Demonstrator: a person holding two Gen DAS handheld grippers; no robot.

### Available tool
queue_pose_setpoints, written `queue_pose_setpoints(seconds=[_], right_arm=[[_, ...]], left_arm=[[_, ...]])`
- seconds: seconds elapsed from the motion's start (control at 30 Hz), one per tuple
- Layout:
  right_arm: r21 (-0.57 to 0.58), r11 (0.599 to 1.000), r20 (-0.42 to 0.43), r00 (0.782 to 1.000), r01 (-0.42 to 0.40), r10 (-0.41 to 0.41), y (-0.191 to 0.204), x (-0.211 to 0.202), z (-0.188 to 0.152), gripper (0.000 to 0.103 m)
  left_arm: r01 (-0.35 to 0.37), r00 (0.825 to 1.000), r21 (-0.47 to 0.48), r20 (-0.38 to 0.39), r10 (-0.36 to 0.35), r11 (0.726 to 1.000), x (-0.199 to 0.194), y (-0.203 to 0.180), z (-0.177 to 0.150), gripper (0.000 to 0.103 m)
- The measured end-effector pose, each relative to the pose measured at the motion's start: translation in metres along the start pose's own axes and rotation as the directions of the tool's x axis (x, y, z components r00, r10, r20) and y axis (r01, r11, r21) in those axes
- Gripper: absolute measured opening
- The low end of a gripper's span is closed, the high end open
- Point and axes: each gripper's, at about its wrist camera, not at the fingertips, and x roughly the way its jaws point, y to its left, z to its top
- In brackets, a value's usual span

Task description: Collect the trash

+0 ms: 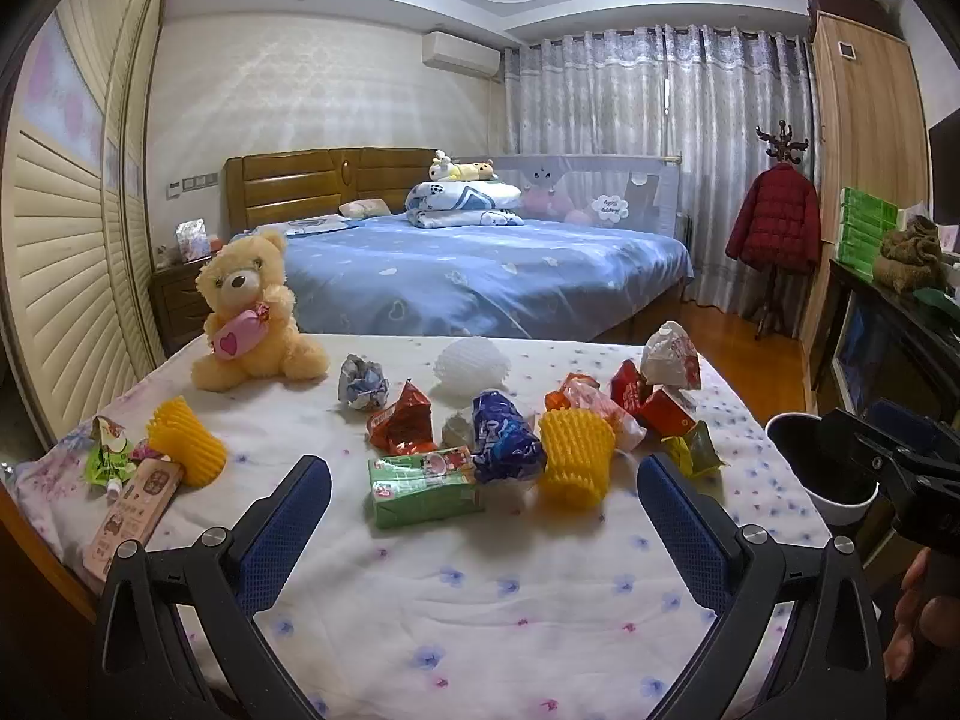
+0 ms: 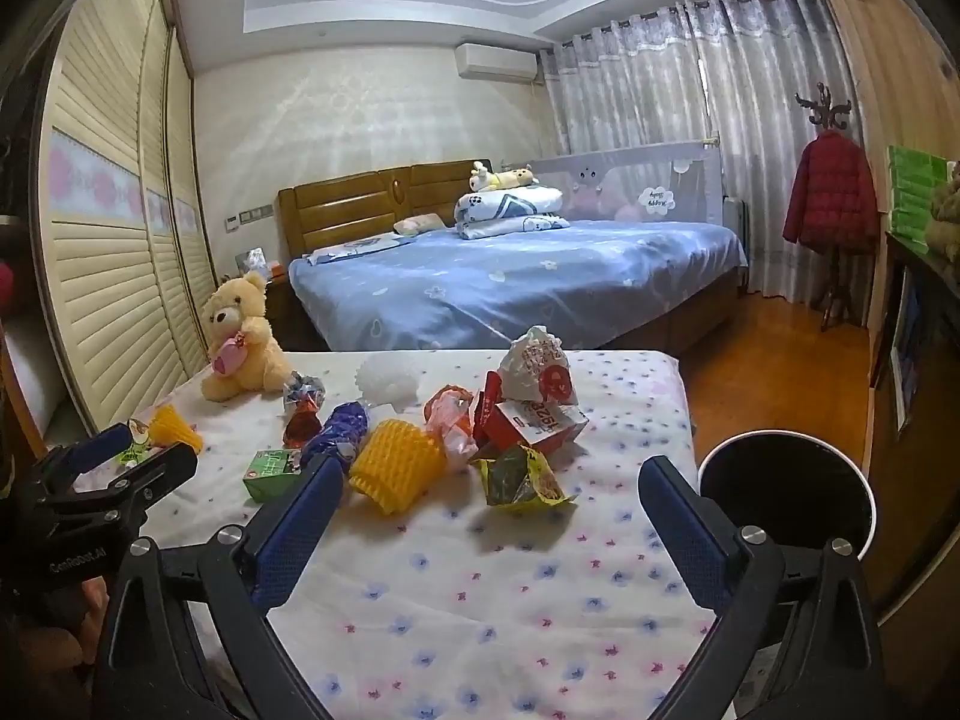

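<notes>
Trash lies scattered on a floral-clothed table (image 1: 456, 600): a green drink carton (image 1: 423, 483), a blue wrapper (image 1: 501, 435), yellow foam nets (image 1: 576, 456) (image 1: 183, 438), a red foil packet (image 1: 403, 423), red cartons (image 1: 648, 399), a white bag (image 1: 669, 354) and a crumpled foil ball (image 1: 362, 383). My left gripper (image 1: 480, 516) hovers open just short of the carton, holding nothing. My right gripper (image 2: 486, 522) is open and empty too, near a green-yellow wrapper (image 2: 522, 477) and a yellow foam net (image 2: 396, 468). A black-lined white bin (image 2: 786, 492) stands off the table's right edge.
A plush teddy bear (image 1: 252, 312) sits at the table's far left. A pink box (image 1: 135, 510) and a green wrapper (image 1: 108, 456) lie at the left edge. Behind stand a blue bed (image 1: 480, 270), a louvred wardrobe (image 1: 66, 252) and a coat rack (image 1: 777, 222).
</notes>
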Motion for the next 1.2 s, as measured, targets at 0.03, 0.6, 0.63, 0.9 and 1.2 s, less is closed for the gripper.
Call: queue_pose_setpoints(seconds=[0.03, 0.6, 0.63, 0.9, 1.2], right_arm=[[0.001, 1.0, 0.001, 1.0, -0.002, 0.002, 0.0003, -0.0001, -0.0001, 0.1], [0.004, 1.0, 0.0, 1.0, -0.007, 0.007, 0.0004, -0.0004, -0.0004, 0.1], [0.004, 1.0, 0.0, 1.0, -0.006, 0.006, 0.0004, -0.0004, -0.0004, 0.1], [0.004, 1.0, -0.001, 1.0, -0.008, 0.008, 0.0005, 0.0005, -0.0012, 0.1], [0.004, 1.0, 0.0, 1.0, -0.006, 0.006, 0.0007, 0.0019, -0.002, 0.1]], left_arm=[[0.001, 1.0, 0.0, 0.0, -0.001, 1.0, 0.0003, 0.0001, 0.0002, 0.102], [0.002, 1.0, 0.001, -0.005, -0.002, 1.0, 0.002, 0.0008, 0.0012, 0.102], [0.001, 1.0, 0.001, -0.006, -0.001, 1.0, 0.0029, 0.0005, 0.0013, 0.102], [0.001, 1.0, -0.001, -0.009, -0.001, 1.0, 0.0048, 0.0011, 0.0019, 0.102], [0.002, 1.0, -0.002, -0.008, -0.002, 1.0, 0.0049, 0.0015, 0.0019, 0.102]])
